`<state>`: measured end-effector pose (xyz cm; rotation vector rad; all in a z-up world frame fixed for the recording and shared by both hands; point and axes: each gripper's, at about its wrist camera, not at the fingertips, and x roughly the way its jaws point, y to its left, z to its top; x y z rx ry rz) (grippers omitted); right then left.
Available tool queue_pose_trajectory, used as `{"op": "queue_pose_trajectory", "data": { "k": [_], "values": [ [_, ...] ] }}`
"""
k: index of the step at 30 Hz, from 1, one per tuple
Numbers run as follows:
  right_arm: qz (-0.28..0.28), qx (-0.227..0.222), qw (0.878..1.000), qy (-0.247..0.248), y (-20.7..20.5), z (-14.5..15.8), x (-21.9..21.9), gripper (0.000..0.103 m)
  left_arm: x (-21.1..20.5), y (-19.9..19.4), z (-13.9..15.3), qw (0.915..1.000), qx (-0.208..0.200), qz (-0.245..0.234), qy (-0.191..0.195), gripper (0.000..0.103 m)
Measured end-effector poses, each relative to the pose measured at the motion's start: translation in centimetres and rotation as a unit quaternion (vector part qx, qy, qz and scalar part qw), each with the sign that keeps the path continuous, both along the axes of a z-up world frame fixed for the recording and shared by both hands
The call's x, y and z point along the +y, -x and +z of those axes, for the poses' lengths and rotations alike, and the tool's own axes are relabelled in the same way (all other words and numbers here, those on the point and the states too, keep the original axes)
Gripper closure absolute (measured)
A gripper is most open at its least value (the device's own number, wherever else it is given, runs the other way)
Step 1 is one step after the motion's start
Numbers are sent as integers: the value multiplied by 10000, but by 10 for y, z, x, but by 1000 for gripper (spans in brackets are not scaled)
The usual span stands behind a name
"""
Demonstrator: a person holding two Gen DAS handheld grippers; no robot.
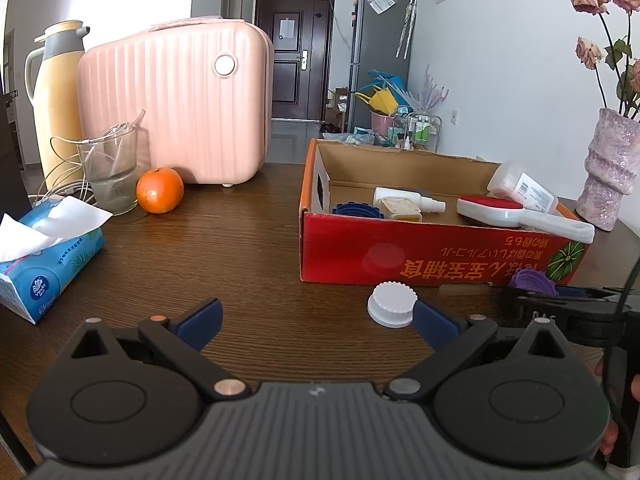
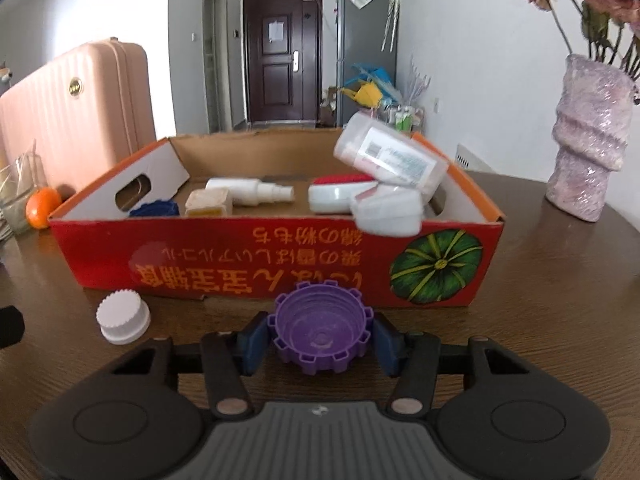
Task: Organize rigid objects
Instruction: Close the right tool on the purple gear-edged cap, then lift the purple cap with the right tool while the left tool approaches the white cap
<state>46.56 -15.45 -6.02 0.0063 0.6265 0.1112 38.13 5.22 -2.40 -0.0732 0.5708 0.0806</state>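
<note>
Right now my right tool point(image 2: 320, 338) has the purple toothed plastic cap point(image 2: 320, 330) squarely between its two blue pads, one pad at each flank of the cap; jaws partly drawn in, and as far as I can see the pads are touching the teeth on both sides. Cap sits open side up on the dark wooden table point(image 2: 540, 280), just in front of the red cardboard box point(image 2: 248, 256) with the pumpkin print.

Key relation: box lies straight ahead of this tool, its near wall just beyond the cap. I judge the coming move is a lift over that wall and a drop inside, where a white spray bottle point(image 2: 248, 191) and a red-and-white brush point(image 2: 344, 194) already lie.

White ribbed plastic cap point(image 1: 392, 305) rests on the table left of the purple one, just beside the right-hand pad of my left tool point(image 1: 316, 318). Left tool stands wide, nothing in it, and is clearly the nearer one for that cap.
</note>
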Motion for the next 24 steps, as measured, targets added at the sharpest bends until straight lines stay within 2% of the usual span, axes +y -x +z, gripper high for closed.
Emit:
{"op": "queue_pose_trajectory", "data": {
  "k": [10,24],
  "values": [
    [45,-316,9995,-63,25,10,-11,50,1,0,0,10000,5,16,19,0],
    [-96,-535,9984,-146,56,16,-40,50,1,0,0,10000,0,29,14,0]
  ]
}}
